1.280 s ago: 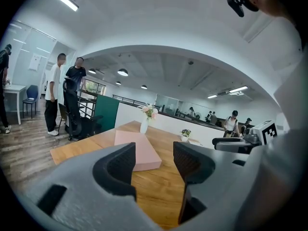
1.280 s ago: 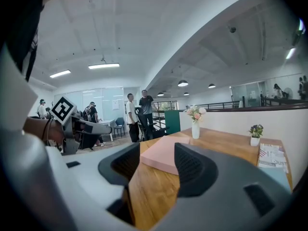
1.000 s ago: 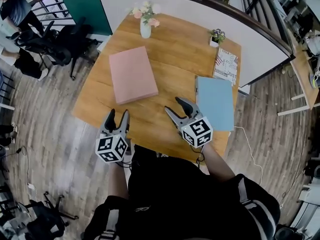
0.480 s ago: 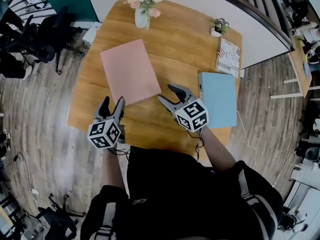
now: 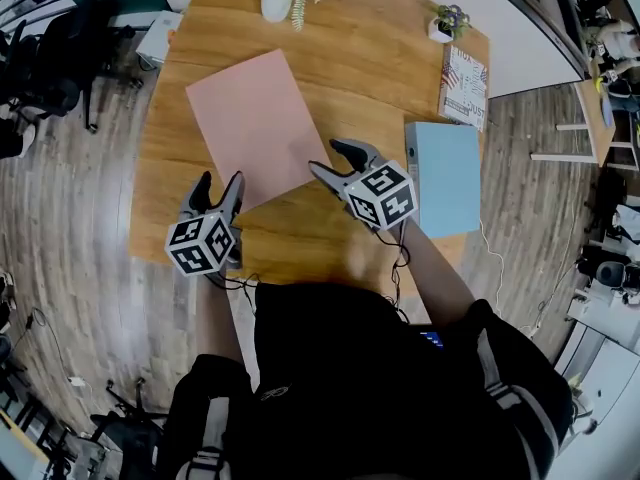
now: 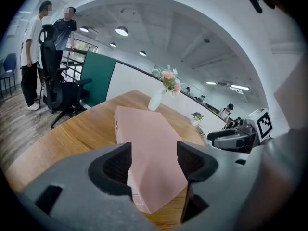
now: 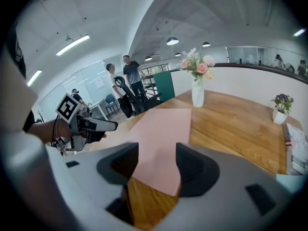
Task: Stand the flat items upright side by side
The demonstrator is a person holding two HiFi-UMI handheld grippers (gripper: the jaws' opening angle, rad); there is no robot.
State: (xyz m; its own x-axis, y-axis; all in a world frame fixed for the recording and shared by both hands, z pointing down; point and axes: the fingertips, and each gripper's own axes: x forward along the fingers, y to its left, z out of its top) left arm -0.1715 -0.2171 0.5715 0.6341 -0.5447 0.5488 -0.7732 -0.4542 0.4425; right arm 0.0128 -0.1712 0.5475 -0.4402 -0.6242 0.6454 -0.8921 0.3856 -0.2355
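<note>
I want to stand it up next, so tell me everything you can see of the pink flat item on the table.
The pink flat item is a plain, matte rectangle with no print showing. It looks like a thin box or closed folder, since the left gripper view shows a shallow side edge. It lies flat on the left half of the wooden table, turned at an angle so one corner points toward the person. It looks closed and undamaged. It rests on the tabletop, and nothing else visibly touches it.
</note>
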